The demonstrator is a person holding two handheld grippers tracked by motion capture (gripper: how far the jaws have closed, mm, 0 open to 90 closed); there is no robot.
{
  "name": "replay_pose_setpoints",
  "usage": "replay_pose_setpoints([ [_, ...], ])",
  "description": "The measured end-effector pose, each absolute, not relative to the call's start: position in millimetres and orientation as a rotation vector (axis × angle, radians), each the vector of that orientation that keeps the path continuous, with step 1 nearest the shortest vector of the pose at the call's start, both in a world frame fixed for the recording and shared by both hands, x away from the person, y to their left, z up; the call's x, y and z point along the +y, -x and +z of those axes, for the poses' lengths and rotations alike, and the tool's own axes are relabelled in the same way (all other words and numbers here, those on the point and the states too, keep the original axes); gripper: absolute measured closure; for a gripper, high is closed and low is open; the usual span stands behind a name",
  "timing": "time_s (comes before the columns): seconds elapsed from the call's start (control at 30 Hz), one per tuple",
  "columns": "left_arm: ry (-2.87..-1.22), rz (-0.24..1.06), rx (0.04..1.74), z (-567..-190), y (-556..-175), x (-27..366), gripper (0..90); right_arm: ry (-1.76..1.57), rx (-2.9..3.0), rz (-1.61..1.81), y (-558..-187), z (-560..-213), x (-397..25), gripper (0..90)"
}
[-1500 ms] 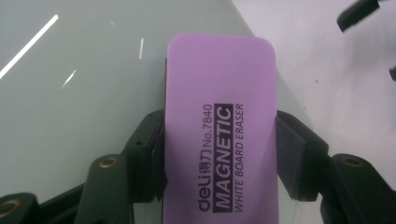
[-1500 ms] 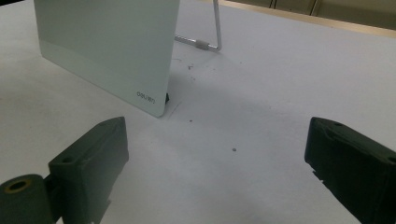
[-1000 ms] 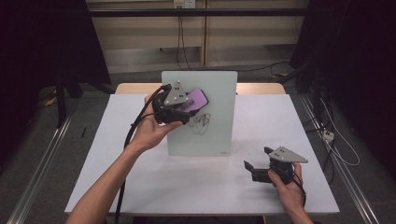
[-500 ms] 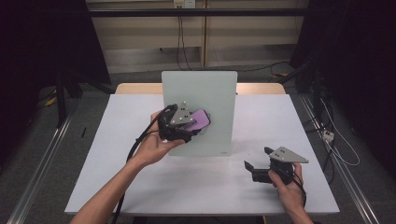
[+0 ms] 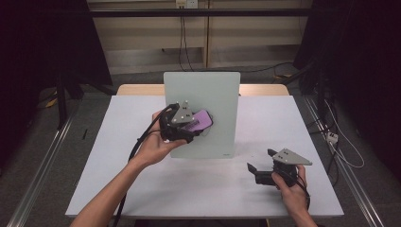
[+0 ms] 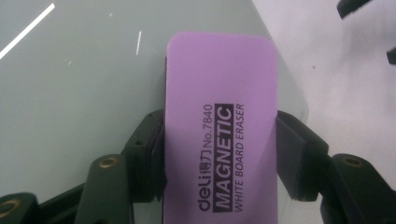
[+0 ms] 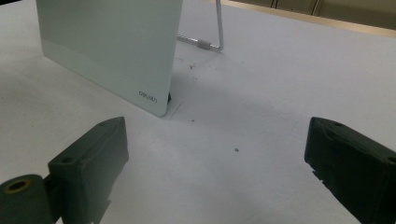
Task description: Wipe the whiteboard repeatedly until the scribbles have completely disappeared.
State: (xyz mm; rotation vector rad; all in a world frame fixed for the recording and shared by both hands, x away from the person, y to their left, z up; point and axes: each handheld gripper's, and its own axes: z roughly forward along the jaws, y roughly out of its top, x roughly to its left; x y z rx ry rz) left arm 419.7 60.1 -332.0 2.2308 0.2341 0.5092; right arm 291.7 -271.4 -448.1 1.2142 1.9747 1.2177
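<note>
Left claw (image 5: 196,126) clamping purple eraser (image 6: 220,135) against whiteboard (image 5: 215,97)

The premises present as a lab or recording bay rather than a home or office. A plain white table (image 5: 142,189) stands alone on a grey floor (image 5: 38,156), flanked by metal rails (image 5: 42,175) on both sides. Black curtains (image 5: 42,42) close off left and right. Loose cables (image 5: 326,132) run across the floor, and more hang from a wall socket (image 5: 185,4) on the bare beige back wall (image 5: 142,38).
</note>
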Motion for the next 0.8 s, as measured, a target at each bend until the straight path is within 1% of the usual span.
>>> replay_pose_setpoints([
  [0.3, -2.168, 0.55, 0.265, -305.2, -429.6, 58.8, 41.1, -1.213, 1.978, 1.217, -291.7, -448.0, -270.9, 6.3],
  [0.57, -2.2, 0.567, 0.233, -315.7, -424.0, 49.4, 41.1, -1.214, 1.978, 1.217, -291.3, -447.9, -270.5, 6.3],
  [0.8, -2.244, 0.537, 0.197, -334.4, -416.7, 38.5, 41.1, -1.211, 1.976, 1.218, -291.0, -447.6, -270.7, 6.4],
])
